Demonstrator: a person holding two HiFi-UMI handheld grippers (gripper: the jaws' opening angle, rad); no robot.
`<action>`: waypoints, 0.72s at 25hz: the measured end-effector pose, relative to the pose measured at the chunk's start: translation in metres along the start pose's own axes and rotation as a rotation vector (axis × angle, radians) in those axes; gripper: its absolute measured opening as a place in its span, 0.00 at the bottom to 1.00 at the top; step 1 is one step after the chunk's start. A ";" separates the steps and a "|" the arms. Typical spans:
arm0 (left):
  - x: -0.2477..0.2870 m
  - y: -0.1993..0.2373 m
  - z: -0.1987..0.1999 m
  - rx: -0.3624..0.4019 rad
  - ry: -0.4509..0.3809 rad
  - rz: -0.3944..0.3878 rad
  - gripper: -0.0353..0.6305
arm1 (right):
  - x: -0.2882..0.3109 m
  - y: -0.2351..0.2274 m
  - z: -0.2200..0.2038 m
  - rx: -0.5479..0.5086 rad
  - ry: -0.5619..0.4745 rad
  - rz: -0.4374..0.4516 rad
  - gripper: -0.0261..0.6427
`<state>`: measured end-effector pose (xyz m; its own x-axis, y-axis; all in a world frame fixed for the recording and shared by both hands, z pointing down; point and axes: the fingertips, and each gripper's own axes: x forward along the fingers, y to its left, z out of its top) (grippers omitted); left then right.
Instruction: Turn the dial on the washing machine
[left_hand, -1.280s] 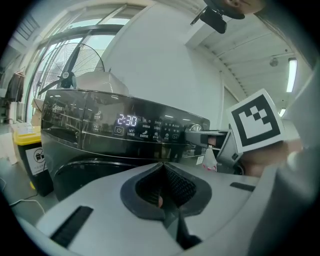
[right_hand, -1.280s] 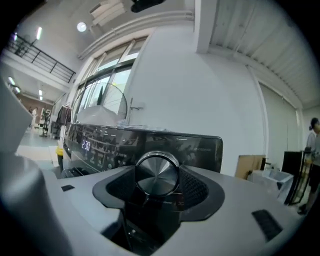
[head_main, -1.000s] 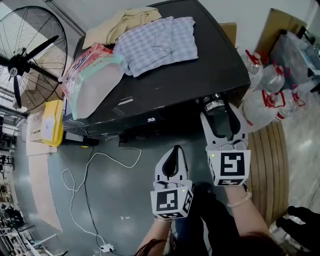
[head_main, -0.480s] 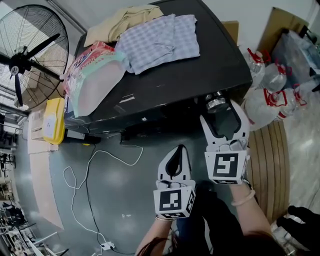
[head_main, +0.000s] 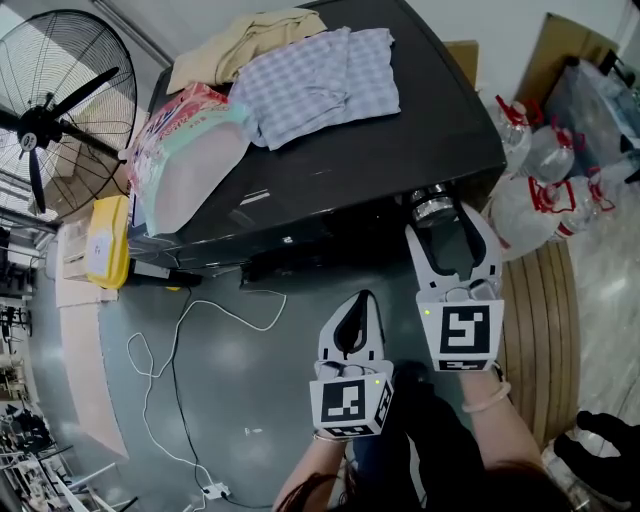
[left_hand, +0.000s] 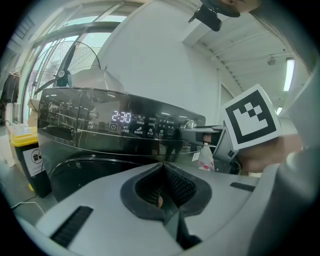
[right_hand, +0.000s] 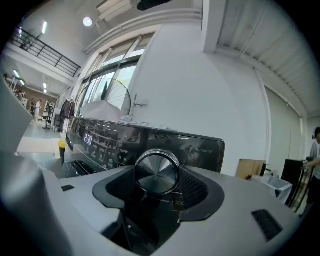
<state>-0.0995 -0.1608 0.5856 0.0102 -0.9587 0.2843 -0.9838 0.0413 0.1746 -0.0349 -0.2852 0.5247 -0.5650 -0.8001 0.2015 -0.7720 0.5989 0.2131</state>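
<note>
At the right end of the washing machine (head_main: 380, 150) front panel, dial (right_hand: 156, 172) clamped between the 2 pads of right gripper (head_main: 440, 222), just closed in from wider. As for left gripper (head_main: 357, 298): fully closed on nothing, apart from the machine.

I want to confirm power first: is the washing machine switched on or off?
On. The washing machine shows lit digits on its display.
</note>
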 end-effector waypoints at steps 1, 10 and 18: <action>0.001 0.000 0.000 0.002 -0.001 0.000 0.08 | 0.000 -0.001 0.000 0.028 -0.002 0.002 0.48; 0.006 0.001 0.003 -0.001 -0.008 -0.002 0.08 | -0.001 -0.006 -0.004 0.233 -0.023 -0.009 0.48; 0.008 0.000 0.003 -0.008 -0.013 -0.009 0.08 | 0.001 -0.005 -0.003 0.161 -0.018 0.009 0.49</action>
<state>-0.1004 -0.1690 0.5849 0.0168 -0.9626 0.2703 -0.9822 0.0348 0.1847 -0.0308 -0.2886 0.5264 -0.5759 -0.7961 0.1856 -0.8028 0.5937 0.0555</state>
